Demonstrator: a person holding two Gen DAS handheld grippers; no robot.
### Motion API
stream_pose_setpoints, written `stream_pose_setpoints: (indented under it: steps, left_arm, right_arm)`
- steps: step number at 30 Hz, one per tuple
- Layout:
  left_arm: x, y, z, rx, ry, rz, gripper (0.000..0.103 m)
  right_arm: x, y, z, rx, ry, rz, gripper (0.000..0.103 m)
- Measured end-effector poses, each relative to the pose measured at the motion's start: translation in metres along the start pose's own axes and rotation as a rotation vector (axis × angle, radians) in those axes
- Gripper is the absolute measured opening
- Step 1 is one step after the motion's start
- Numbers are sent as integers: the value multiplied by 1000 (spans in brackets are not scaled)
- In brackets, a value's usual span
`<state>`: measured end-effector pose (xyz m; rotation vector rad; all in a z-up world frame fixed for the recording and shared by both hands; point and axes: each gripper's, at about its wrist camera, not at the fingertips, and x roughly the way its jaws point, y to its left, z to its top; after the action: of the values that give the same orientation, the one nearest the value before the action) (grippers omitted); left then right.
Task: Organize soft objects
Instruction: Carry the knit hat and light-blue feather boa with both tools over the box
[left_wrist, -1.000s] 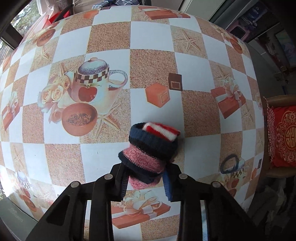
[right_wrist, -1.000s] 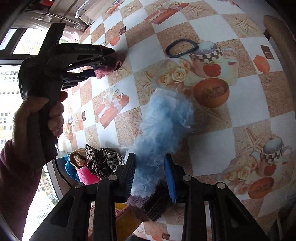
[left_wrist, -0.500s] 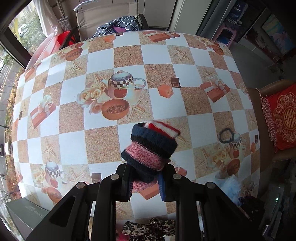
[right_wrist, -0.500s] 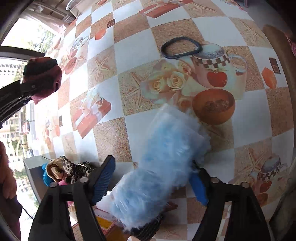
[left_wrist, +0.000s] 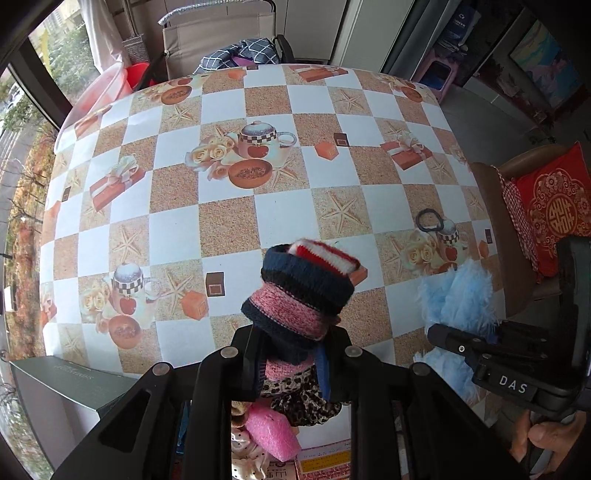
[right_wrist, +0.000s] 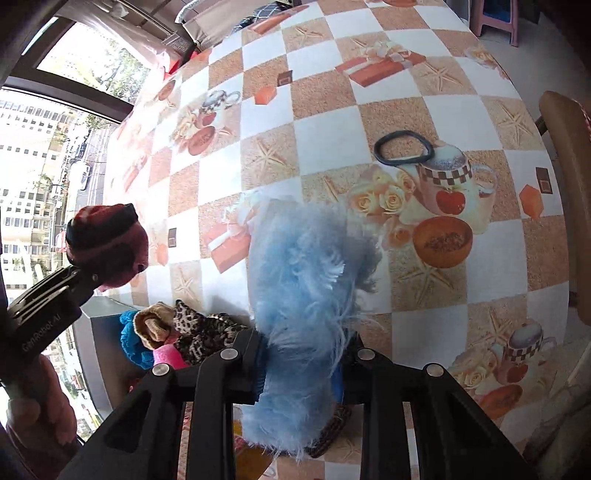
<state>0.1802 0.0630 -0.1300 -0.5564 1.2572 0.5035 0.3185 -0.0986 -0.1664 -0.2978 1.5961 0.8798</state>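
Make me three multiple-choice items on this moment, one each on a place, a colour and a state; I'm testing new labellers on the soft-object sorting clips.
1. Where does the black hair tie lie?
A. On the tablecloth, by a printed teapot
B. In the box
C. Between the left jaws

2. What colour is the fluffy piece in the right gripper?
A. Pink
B. Light blue
C. Leopard print

3. How does the left gripper stand?
A. Open, empty
B. Shut on the striped knit band
C. Shut on nothing

Key: 1 A, the loop lies flat beside the teapot print; 2 B, pale blue fur fills the jaws; 3 B, both pads press the band.
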Motion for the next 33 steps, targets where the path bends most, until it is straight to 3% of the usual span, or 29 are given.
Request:
stream_pose_setpoints:
  steps: [9, 18, 33]
  left_arm:
    - [-46, 31, -51, -38, -34, -2, 24]
    - [-95, 72, -114, -118, -90, -3, 24]
    - [-129, 155, -222, -276, -115, 60, 24]
  right_arm:
    - [-32, 68, -25, -107, -25, 72, 28]
    - [-46, 171, -66, -257, -26, 107, 28]
    - [-15, 293, -150, -497, 60, 65, 28]
